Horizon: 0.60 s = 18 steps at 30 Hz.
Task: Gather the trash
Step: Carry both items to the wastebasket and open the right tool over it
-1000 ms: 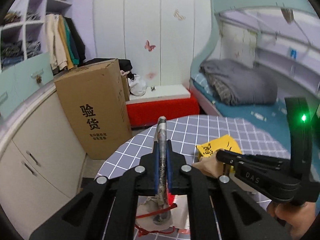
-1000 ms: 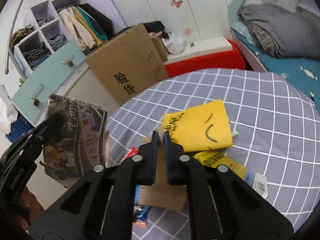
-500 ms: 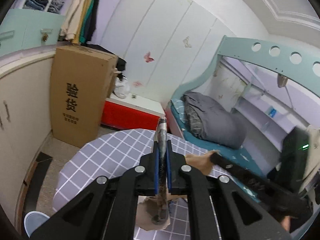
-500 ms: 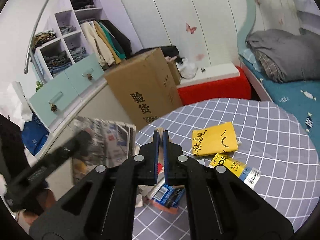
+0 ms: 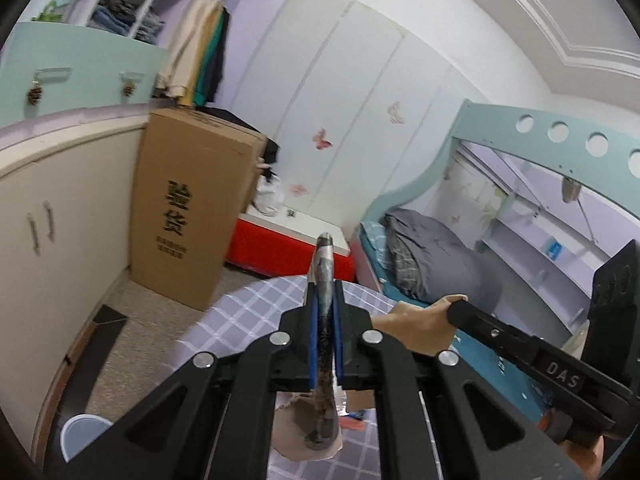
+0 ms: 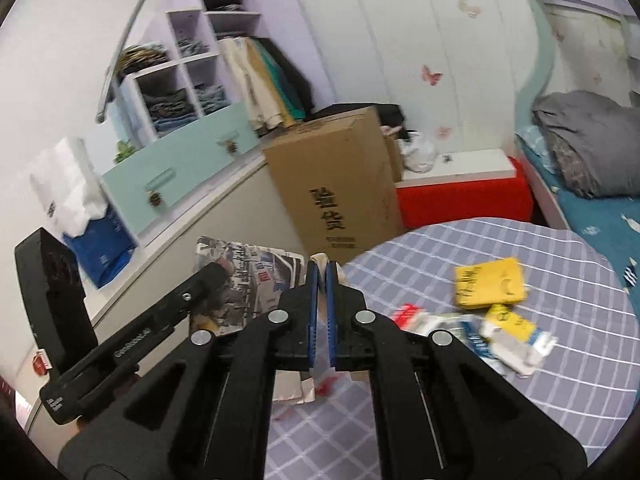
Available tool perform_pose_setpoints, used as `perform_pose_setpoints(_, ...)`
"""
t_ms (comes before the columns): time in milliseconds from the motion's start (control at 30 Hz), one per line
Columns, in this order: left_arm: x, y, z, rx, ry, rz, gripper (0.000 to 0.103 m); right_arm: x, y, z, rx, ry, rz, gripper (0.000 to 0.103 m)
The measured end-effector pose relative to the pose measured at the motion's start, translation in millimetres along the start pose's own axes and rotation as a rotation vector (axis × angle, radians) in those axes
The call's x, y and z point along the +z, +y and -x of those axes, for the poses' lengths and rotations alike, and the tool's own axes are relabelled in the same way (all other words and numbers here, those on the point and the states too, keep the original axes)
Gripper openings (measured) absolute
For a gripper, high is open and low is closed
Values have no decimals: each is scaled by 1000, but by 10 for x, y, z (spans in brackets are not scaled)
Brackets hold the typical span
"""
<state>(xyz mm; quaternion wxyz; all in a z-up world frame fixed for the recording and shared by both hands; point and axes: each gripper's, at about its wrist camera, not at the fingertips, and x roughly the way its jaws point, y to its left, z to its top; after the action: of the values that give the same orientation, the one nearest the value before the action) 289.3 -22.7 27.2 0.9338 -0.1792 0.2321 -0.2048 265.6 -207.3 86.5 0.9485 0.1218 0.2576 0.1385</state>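
- left gripper (image 5: 325, 312) pinches a folded newspaper (image 5: 323, 280) edge-on between its blue pads, clear above the table; the same paper shows broadside in the right wrist view (image 6: 256, 280), at 10 o'clock from the right gripper's tips.
- the paper's long axis runs 12 to 6 in the left view: top edge pokes past the tips at 12, the lower end hangs under the jaws at 6.
- right gripper (image 6: 322, 276) is pressed together on a thin scrap of brown cardboard (image 6: 320, 258); a pale tip sticks out at 12, more of it hangs below the jaws. in the left view the cardboard (image 5: 416, 320) sits at 3 o'clock from the left gripper, tan and flat, held by the other tool.
- a hand (image 5: 592, 444) shows at the lower right of the left view, around the right tool's handle.
- loose trash on the table, at 3 o'clock from the right gripper: a yellow packet (image 6: 490, 288), and below it a blurred heap of wrappers (image 6: 472, 336), red, white, blue and yellow, too smeared to sort.
- surface: round table (image 6: 540, 400) under a lilac cloth with a white grid.
- room: tall cardboard box (image 6: 340, 188) with black printed characters at 12, beyond the table edge; red bench with a white top (image 6: 460, 196) at 1; bed with a grey blanket (image 6: 588, 148) at 2; open shelves with folded clothes (image 6: 176, 100) at 10; white wardrobe doors with butterfly stickers (image 5: 322, 140).
- a pale bucket rim (image 5: 82, 432) sits on the floor at 8 in the left view.
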Motion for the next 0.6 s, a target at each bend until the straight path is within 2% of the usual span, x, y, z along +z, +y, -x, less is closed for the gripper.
perform_pose_setpoints(200,66,609,452,138,-36,32,6,-156,720,-383,100,63,61,4)
perform_pose_setpoints(300,47,1047,684,225,-40,59,6,-302,1116,-627,153,107,94,4)
perform_pose_setpoints(433,-27,1607,889,328,-30,99,6,-599,1627,-994,209,180,146,4)
perform_pose_setpoints(600,-268,2428,1002,465,18,173,6,-1054,2007,-1537,230,287,185,4)
